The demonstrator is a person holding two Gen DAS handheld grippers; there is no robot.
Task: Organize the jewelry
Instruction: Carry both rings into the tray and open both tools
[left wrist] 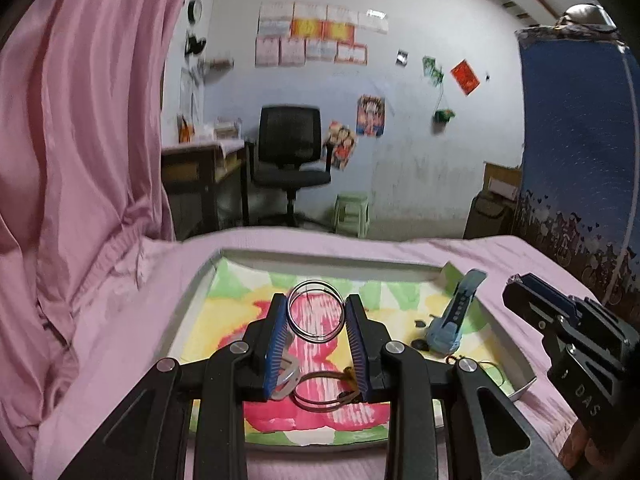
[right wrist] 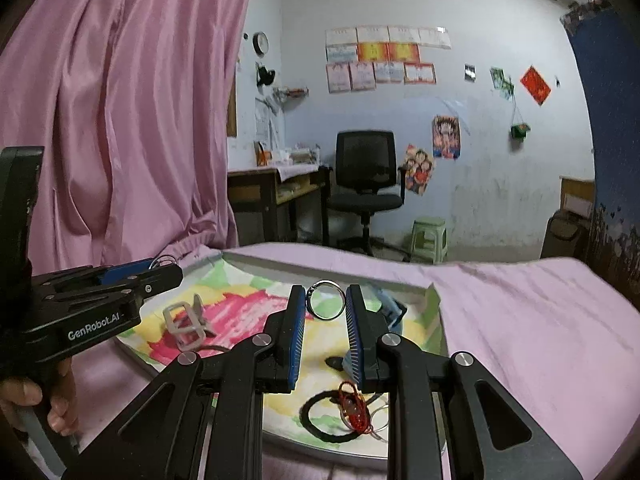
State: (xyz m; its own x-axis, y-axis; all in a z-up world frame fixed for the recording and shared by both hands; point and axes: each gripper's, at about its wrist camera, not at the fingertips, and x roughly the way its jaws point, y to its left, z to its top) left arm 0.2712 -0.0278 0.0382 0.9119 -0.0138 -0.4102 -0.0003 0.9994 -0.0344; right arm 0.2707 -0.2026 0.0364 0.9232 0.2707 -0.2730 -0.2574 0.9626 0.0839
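Between the blue pads of the left gripper [left wrist: 316, 314], gripping a pair of thin silver bangles [left wrist: 316, 312], held upright above the tray [left wrist: 496, 322] and facing the camera, jaws clamped on the rims from both sides. Below and just behind those fingertips, lying on the tray's painted paper liner [left wrist: 224, 308]: a pale grey hair clip [left wrist: 285, 380] against the left pad, and a thin brown cord bracelet [left wrist: 320, 394] spanning the gap between the fingers. Off to the right of the left gripper, resting on the liner: a light blue strap-like piece [left wrist: 454, 316] propped against the tray's far right corner, with small dark bits at its foot, too small to identify.

Between the pads of the right gripper [right wrist: 325, 300], pinching a smaller dark metal ring [right wrist: 325, 300], likewise upright over the tray [right wrist: 434, 292], jaws closed on its two sides. Beneath the right gripper's fingers, lying near the tray's front rim: a dark bangle [right wrist: 320, 420], with a red knotted cord [right wrist: 354, 404] and a thin wire hoop [right wrist: 380, 416] overlapping its right side. To the left of the right gripper, hovering at about the same level, well apart from it: the left gripper [right wrist: 160, 268], seen side-on with a hand [right wrist: 40, 396] around its handle, the grey hair clip [right wrist: 186, 322] sitting on the liner [right wrist: 256, 300] between the two tools.

Underneath everything, spreading out: a pink bedsheet [right wrist: 520, 312].
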